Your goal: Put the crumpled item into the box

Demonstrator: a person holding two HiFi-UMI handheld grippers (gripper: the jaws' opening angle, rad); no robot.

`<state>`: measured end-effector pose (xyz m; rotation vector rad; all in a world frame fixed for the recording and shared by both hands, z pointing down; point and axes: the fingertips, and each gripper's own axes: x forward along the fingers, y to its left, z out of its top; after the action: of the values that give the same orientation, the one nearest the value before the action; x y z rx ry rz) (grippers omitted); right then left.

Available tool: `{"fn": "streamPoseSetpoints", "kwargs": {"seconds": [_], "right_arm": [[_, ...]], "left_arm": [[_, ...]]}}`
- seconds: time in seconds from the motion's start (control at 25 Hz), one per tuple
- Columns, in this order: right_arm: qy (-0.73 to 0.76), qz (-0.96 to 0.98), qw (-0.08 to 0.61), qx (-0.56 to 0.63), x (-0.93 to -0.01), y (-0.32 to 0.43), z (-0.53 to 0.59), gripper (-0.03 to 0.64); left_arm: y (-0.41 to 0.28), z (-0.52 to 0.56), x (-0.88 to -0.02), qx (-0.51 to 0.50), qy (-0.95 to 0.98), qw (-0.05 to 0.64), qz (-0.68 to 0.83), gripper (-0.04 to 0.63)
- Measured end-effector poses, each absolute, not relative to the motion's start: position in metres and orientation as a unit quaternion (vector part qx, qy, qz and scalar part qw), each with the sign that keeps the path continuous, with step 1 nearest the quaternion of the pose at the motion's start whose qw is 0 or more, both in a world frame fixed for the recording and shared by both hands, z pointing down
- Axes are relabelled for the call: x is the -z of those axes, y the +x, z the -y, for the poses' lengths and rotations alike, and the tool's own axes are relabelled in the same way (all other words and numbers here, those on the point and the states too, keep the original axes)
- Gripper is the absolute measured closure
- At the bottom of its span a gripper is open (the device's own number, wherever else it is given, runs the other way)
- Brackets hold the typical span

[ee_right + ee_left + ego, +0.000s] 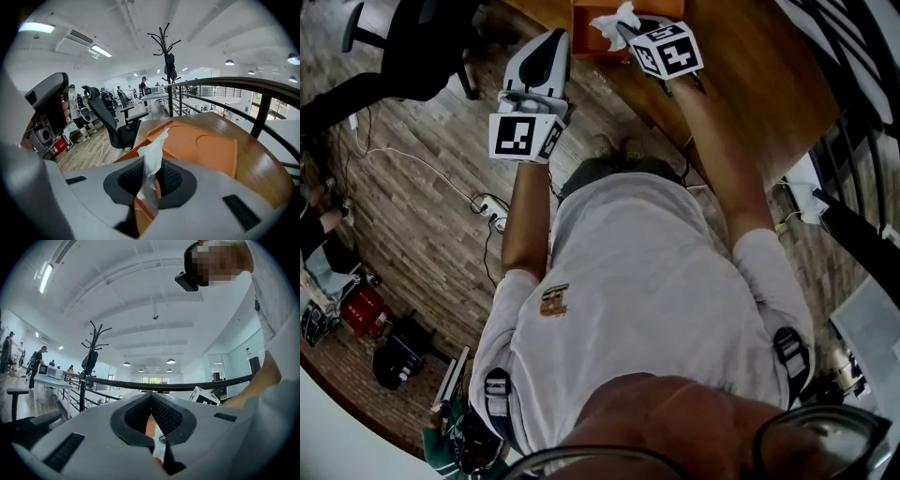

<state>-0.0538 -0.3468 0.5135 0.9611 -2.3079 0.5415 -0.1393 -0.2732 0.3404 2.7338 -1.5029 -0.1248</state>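
Observation:
A white crumpled paper (614, 24) sticks up from my right gripper (630, 36), whose jaws are shut on it. It hangs at the near edge of the shallow orange box (592, 42) on the wooden table (750, 84). The right gripper view shows the paper (152, 154) pinched between the black pads of the right gripper (150, 176), with the orange box (201, 145) lying just beyond. My left gripper (546, 45) is held left of the table over the floor, its jaws closed to a point. Nothing is gripped by the left gripper (151, 397), whose tips meet.
A black office chair (422, 37) stands on the plank floor at upper left, and cables (487, 206) run across the floor. A dark railing (853, 141) borders the table on the right. More chairs (110, 122) and a coat rack (168, 61) stand behind the table.

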Motion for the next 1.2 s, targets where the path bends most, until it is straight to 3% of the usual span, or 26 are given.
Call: {"fn": "streamPoseSetpoints", "kwargs": {"seconds": [0.8,1.2], "right_arm": [[0.357,0.822,0.388,-0.214,-0.567,-0.069,0.373,0.548],[0.381,0.796,0.431,-0.187,-0.581,-0.057,0.377,0.457]], "left_arm": [[-0.172,0.303,-0.36,0.039,0.875,0.032,0.482,0.575],[-0.172,0.311,-0.368,0.039,0.88,0.04,0.471,0.575]]}}
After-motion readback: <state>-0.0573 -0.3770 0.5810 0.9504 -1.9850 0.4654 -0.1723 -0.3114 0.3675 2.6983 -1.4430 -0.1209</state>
